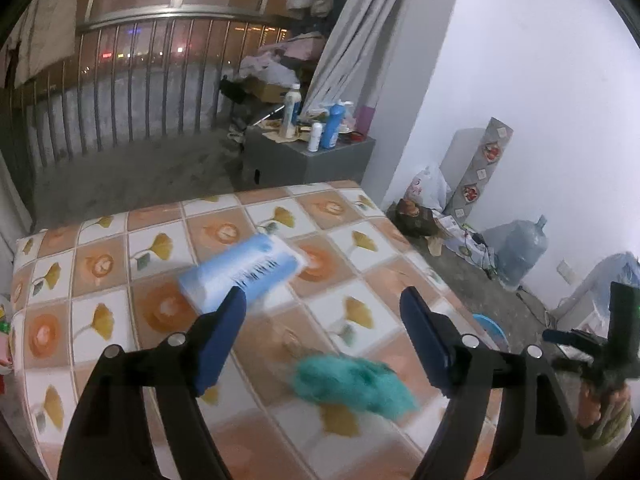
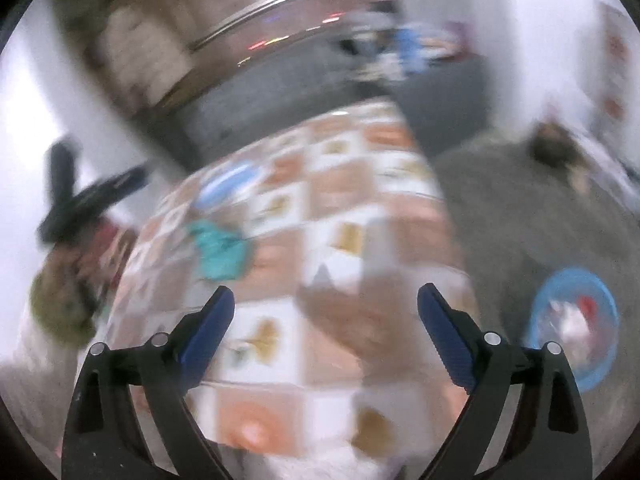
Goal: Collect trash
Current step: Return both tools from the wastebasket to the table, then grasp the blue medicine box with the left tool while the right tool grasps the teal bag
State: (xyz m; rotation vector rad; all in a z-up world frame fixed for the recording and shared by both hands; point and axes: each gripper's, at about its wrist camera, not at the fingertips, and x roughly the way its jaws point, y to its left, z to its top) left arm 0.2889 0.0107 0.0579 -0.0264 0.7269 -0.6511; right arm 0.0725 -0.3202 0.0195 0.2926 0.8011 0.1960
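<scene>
Both my hand-held grippers, left [image 1: 322, 316] and right [image 2: 326, 316], are released and empty above the table [image 1: 100, 240]; the blue basin [image 2: 576, 332], lower right, holds blurred trash.

No text you can read, dark print on the blue-white box [image 1: 240, 270] on the table blurred, bottle labels at far side too small.
</scene>
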